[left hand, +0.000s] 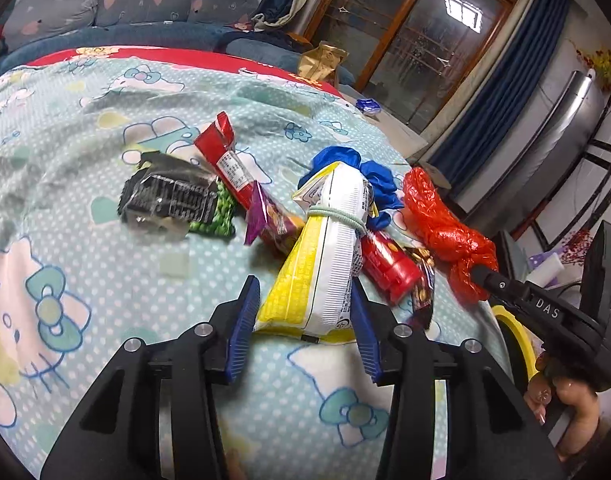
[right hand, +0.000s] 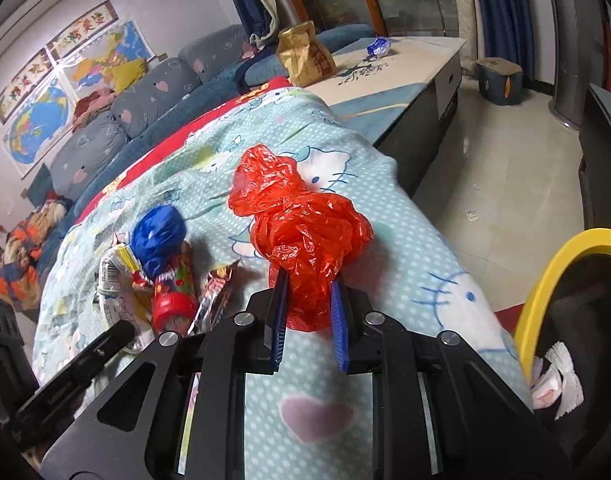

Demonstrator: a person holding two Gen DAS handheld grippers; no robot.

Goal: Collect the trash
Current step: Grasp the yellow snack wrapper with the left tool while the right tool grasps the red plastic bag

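Bin [right hand: 545, 276]: stood right of the right gripper [right hand: 307, 312].
Red bag [right hand: 305, 224]: pinched between right jaws; best lifted clear, carried over the rim.
Yellow packet [left hand: 321, 272]: bracketed by left gripper [left hand: 305, 300], spread; should close squarely before lifting.

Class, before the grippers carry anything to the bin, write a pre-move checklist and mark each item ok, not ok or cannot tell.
1. Right gripper closed on the red plastic bag: ok.
2. Left gripper closed on the yellow-and-white packet: cannot tell; the fingers flank it.
3. Yellow-rimmed bin within view at the right: ok.
4. Bin has room: cannot tell; only some wrappers show.
5. All trash gathered: not ok; the red tube and black wrapper remain on the blanket.
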